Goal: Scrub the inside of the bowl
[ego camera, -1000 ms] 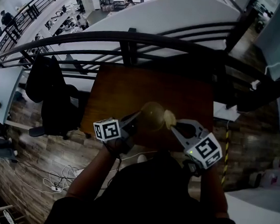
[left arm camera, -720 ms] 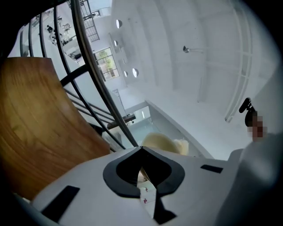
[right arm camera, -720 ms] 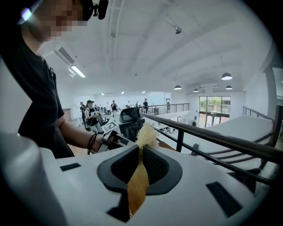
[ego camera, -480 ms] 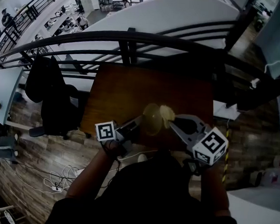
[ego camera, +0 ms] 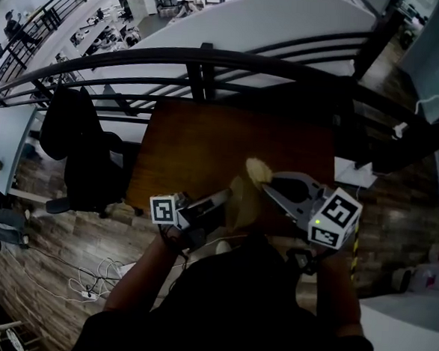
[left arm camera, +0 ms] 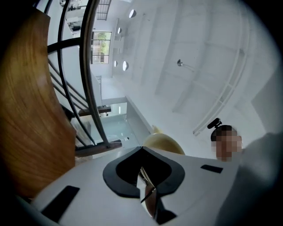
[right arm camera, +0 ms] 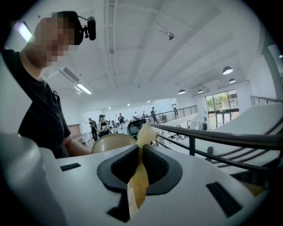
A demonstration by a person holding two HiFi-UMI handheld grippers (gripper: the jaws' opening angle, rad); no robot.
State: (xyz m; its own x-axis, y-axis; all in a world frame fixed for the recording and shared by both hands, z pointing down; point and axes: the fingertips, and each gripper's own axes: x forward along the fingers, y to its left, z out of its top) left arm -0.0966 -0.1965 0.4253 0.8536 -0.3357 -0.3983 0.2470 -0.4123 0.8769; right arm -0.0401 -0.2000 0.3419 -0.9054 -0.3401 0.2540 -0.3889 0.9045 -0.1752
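Pinching the thin rim of the bowl (ego camera: 240, 201), the left gripper (ego camera: 217, 202) has its jaws shut tight on it. The right gripper (ego camera: 270, 183) squeezes a yellow sponge (ego camera: 257, 169). The bowl is tipped on its side between the two grippers. The sponge sits right by the bowl's top edge. Both are over the brown table (ego camera: 199, 139). A black railing (ego camera: 213, 58) runs behind it.
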